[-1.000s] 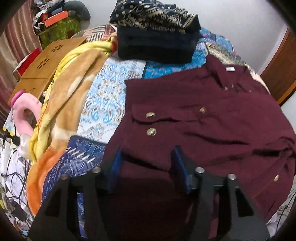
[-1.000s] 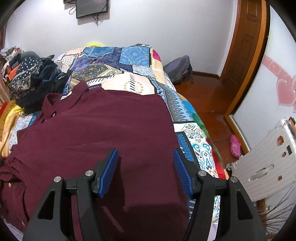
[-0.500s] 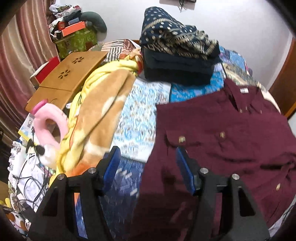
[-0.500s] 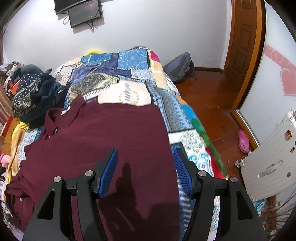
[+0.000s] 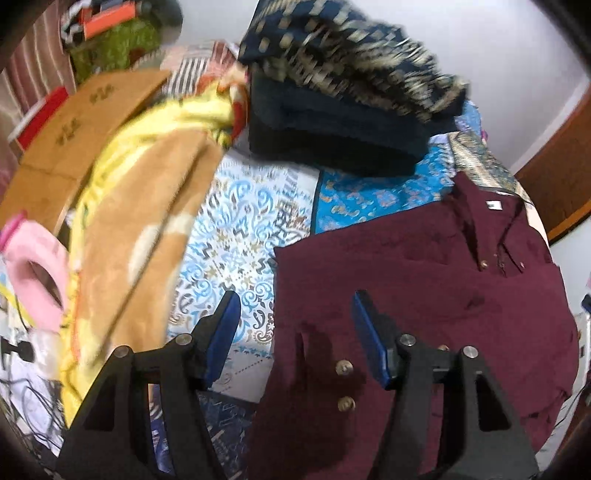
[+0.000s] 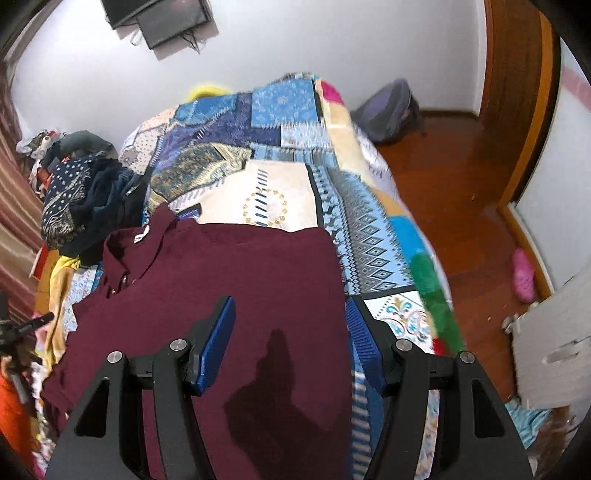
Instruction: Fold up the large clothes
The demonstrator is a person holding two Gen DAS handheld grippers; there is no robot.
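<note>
the maroon shirt lies flat on the bed, filling each frame's lower centre; left hand-held gripper and right hand-held gripper hover open, holding nothing.

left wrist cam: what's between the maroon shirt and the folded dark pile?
Only bare patterned quilt between the maroon shirt and the folded dark pile, in the left wrist view.

1. White walls close the room; a dark screen hangs high on the far one.
2. A bed with a patchwork cover fills the middle.
3. The floor is reddish wood, with a grey bag by the wall.
4. A wooden door frame stands at right.
5. A striped curtain hangs at left, beside a wooden board.
</note>
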